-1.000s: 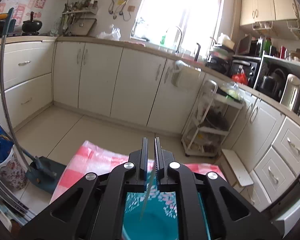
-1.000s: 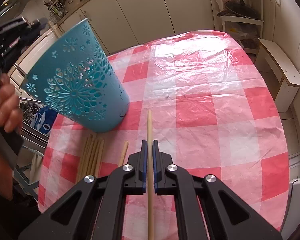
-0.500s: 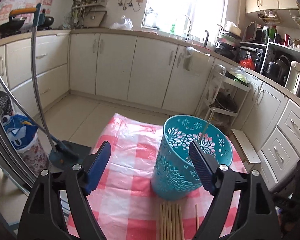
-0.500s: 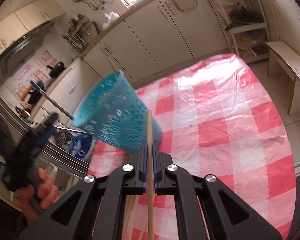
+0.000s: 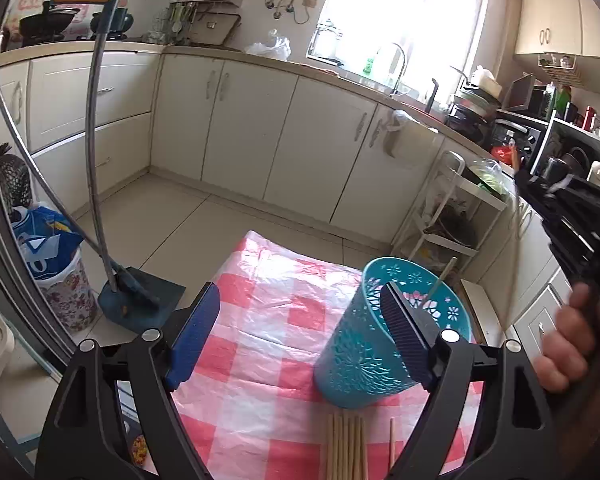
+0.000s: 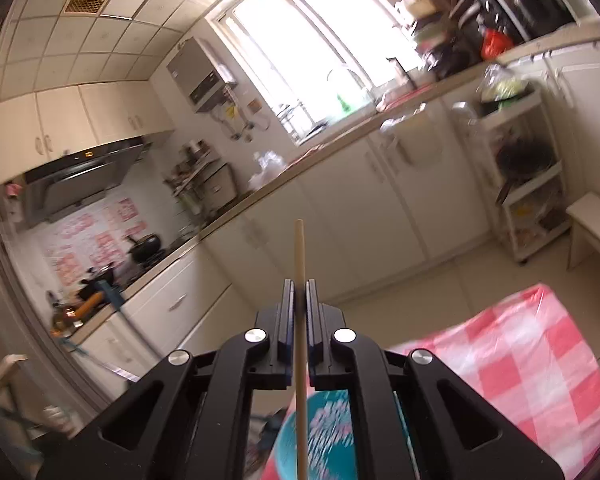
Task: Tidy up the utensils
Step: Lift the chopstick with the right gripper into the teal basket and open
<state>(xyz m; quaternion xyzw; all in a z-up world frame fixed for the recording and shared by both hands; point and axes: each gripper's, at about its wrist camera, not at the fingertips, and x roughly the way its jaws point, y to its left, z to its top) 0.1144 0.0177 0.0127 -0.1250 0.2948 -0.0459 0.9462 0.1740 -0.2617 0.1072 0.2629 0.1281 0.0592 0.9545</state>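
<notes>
Left gripper [image 5: 296,322] spread wide, nothing between the pads, hanging over the near edge of the checked tablecloth [image 5: 260,312]. Teal cutout holder [image 5: 384,340] upright on the cloth, just behind the right-hand pad in this view, not pinched. One chopstick in holder [image 5: 444,278] already leaning against the far rim, tip poking above it. Loose chopsticks [image 5: 346,450] lying bundled side by side on the cloth just in front of the holder, plus a single stray stick [image 5: 392,446] slightly apart to the right. Right gripper [image 6: 299,312] clenched on a held chopstick [image 6: 299,264], stick running straight along the fingers and jutting out past the tips toward the cabinets; teal holder rim blurred just beneath the fingers (so probably lined up above the opening, though exact alignment hard to judge). Right hand [image 5: 568,344] visible at the edge of the left view, wrapped round its handle, raised beside the holder. Progress, as a judgement: early, one stick stowed, a second in transit, the bundle and the stray one yet to be picked up and dropped in. Broom and dustpan [image 5: 140,296] parked on the floor beyond the table, irrelevant
</notes>
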